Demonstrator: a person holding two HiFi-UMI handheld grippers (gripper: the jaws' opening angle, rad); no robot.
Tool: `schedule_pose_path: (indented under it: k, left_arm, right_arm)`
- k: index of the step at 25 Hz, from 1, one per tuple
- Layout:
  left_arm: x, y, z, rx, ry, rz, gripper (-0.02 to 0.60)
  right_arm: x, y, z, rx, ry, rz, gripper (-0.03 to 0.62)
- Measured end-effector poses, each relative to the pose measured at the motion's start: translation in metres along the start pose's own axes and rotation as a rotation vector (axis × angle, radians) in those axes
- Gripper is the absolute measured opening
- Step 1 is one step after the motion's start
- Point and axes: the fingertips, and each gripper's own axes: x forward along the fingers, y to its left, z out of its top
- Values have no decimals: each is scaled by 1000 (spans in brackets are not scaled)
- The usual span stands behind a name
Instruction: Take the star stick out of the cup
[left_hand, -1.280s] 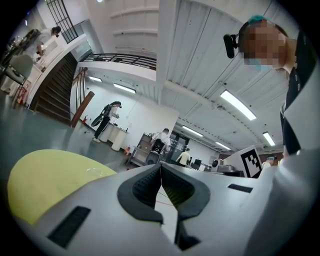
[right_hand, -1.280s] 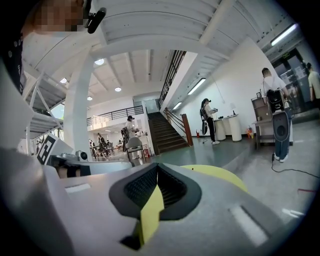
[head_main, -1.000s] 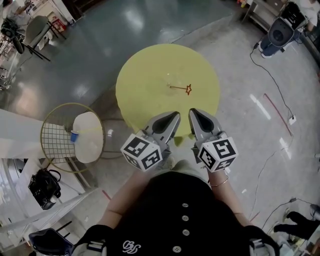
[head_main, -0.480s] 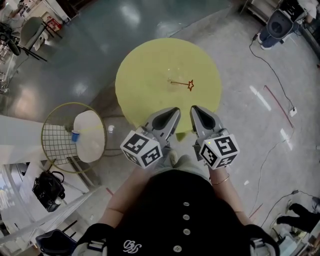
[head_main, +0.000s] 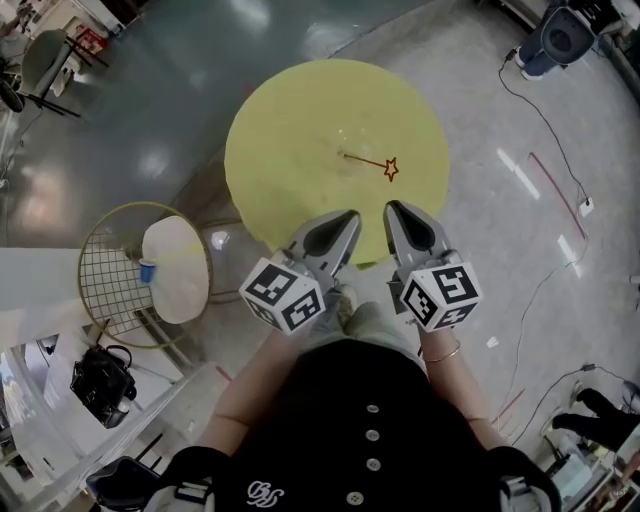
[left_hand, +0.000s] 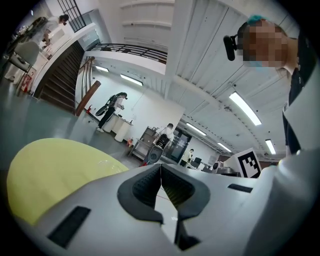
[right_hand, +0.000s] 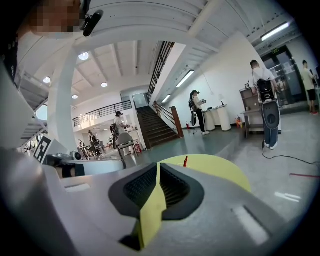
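The red star stick (head_main: 372, 162) stands near the middle of the round yellow table (head_main: 290, 130). Its lower end rests where a clear cup (head_main: 343, 153) shows only faintly, and its star (head_main: 391, 169) points to the right. My left gripper (head_main: 351, 218) and right gripper (head_main: 393, 209) hover side by side over the table's near edge, well short of the stick. Both are shut with nothing in them. The right gripper (right_hand: 158, 165) view has the stick (right_hand: 185, 161) just above its shut tips. In its own view the left gripper (left_hand: 160, 165) sees the table (left_hand: 50, 170) to its left.
A round wire-frame stand with a white seat (head_main: 172, 268) is on the floor left of the table, a black bag (head_main: 100, 380) beside it. Cables (head_main: 545, 140) run over the floor at right toward a machine (head_main: 562, 28). People (right_hand: 196, 107) stand far off.
Both grippers have sunk slightly at the table's near edge, jaws still shut. The head camera has shifted, so the table looks a little nearer. The stick has not moved on the table.
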Motion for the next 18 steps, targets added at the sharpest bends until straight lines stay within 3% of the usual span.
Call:
schedule_pose_path:
  k: [3,13,18]
  left_arm:
    - [2,10,-6,-26,22,-1,12]
    - [15,34,-21,-79,98,-23,12]
    - [19,42,-33,-98,134,-45,12]
  right_arm:
    - [11,-4,-11,26,42,-3,62]
    - [33,-30,-43,112,110,-79,135]
    - [40,-36,-56,153,106,-109,138]
